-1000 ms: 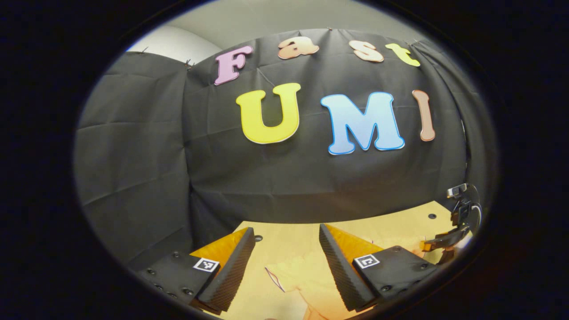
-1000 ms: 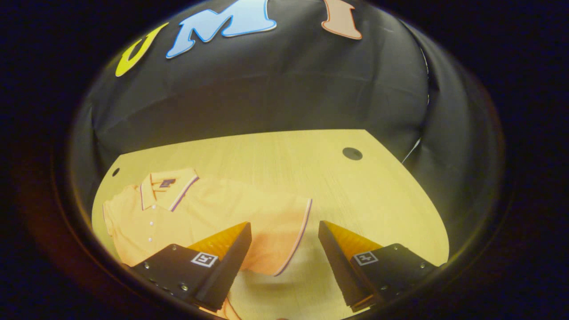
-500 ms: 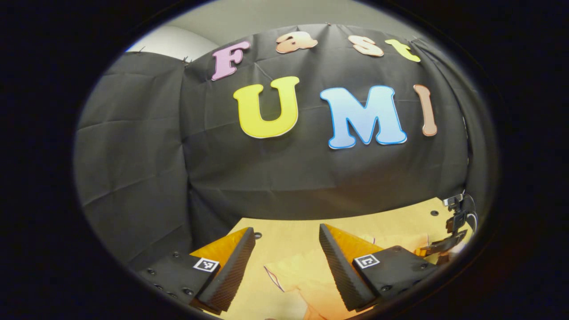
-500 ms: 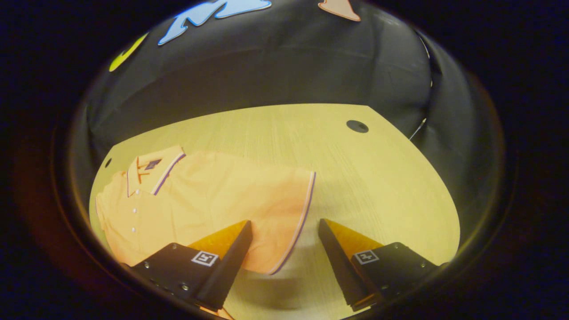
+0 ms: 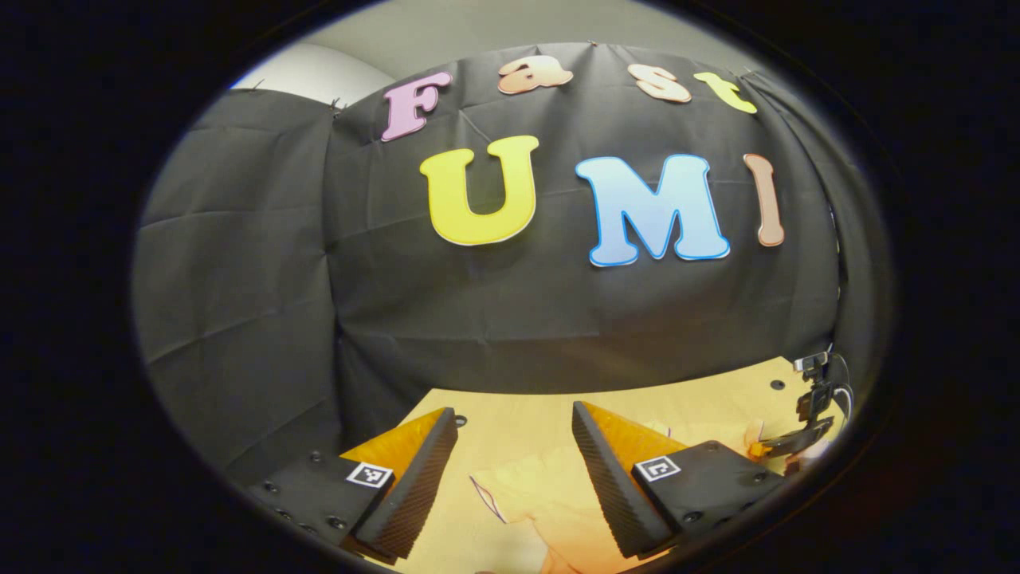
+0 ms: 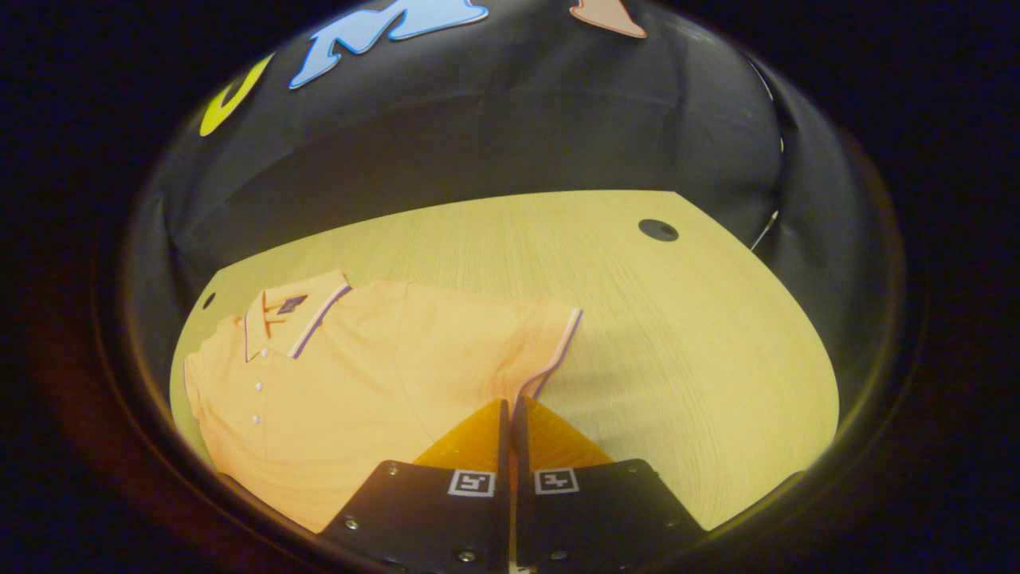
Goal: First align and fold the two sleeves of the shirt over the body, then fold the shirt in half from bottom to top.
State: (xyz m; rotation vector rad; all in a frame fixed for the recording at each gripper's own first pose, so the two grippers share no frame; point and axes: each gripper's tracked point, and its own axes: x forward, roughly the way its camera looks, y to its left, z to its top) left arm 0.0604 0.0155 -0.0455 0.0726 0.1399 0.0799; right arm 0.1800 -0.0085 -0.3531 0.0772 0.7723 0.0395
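- The table (image 6: 677, 335) carries the shirt (image 6: 374, 375) on its left half in the right gripper view, collar (image 6: 291, 311) at the far left and body running toward you; the right half is bare wood.
- The shirt's long axis runs from the collar, far and left, to the hem, near; the sleeve (image 6: 542, 351) sticks out to the right across that axis.
- Your right gripper (image 6: 510, 410) has its fingers pressed together on the striped sleeve edge, so the fold goes left from here, over the body.
- Your left gripper (image 5: 514, 446) stands wide with nothing between its fingers, a bit of shirt (image 5: 542, 494) lying below the gap; it looks the less ready of the two.
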